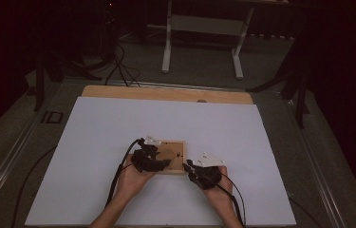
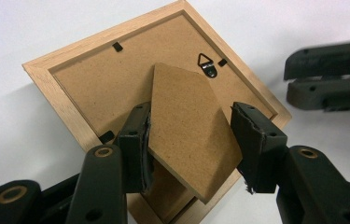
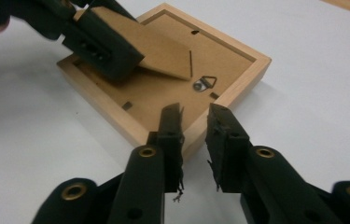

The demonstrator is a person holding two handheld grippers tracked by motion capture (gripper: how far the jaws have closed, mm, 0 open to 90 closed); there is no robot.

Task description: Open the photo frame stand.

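The picture frame (image 2: 93,70) lies face down on the white counter (image 1: 95,142). The left gripper (image 2: 191,140) has its fingers clamped across the raised easel stand (image 2: 186,126); the right gripper (image 3: 193,140), fingers slightly parted, holds nothing beside the frame's rim. Risk: over-lifting may tear the stand's hinge or drag the unheld frame.

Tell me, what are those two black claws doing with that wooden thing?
A person is working on a wooden picture frame lying face down on the white table. The left gripper has its jaws around the frame's cardboard stand flap, which is lifted up. The right gripper is open at the frame's edge, holding nothing.
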